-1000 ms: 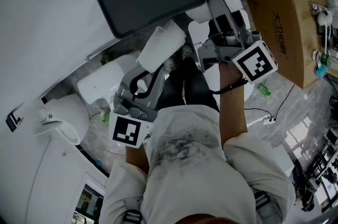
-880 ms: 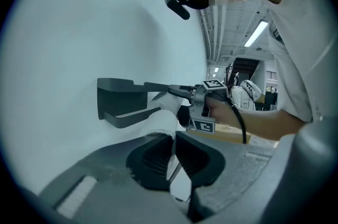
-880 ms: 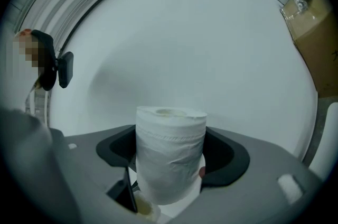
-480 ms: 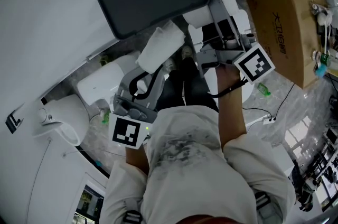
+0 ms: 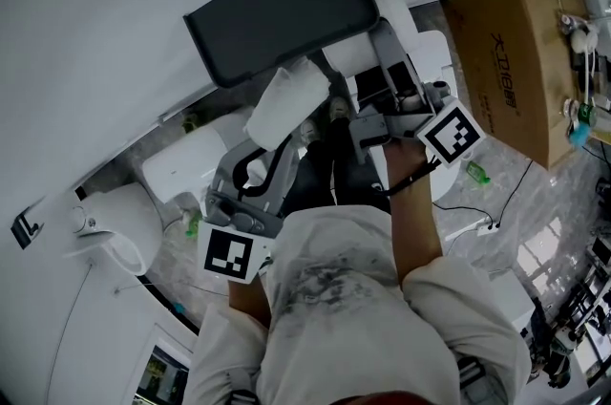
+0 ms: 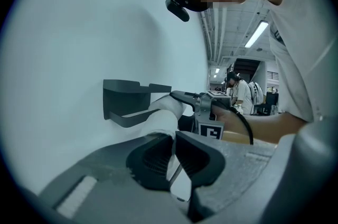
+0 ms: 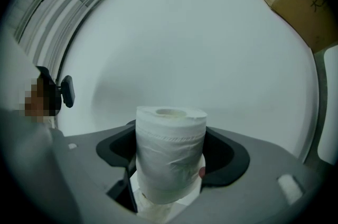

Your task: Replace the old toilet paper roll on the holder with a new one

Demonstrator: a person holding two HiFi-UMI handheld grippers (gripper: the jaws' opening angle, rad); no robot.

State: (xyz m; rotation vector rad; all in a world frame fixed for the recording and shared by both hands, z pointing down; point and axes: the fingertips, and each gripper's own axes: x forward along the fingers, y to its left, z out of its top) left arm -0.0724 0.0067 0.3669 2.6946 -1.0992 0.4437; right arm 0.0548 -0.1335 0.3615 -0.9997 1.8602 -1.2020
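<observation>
A dark wall-mounted holder (image 5: 277, 11) sits high on the white wall, and its shelf and thin arm also show in the left gripper view (image 6: 127, 93). My right gripper (image 5: 358, 74) is just below the holder, shut on a white toilet paper roll (image 7: 170, 151) that stands upright between the pads. The roll shows white under the holder (image 5: 346, 57). My left gripper (image 5: 277, 138) is lower left of it, its jaws nearly together on a flattened piece of white paper (image 5: 286, 99) that rises from the pads (image 6: 165, 112) toward the holder arm.
A cardboard box (image 5: 516, 50) stands at the right. A white toilet (image 5: 115, 212) and a white tank lid (image 5: 181, 159) lie lower left. A green bottle (image 5: 477, 169) and a cable are on the marble floor. People stand far back (image 6: 240, 93).
My right gripper with the roll has shifted a little down and left under the holder and rolled slightly. The left gripper has stayed put with the paper.
</observation>
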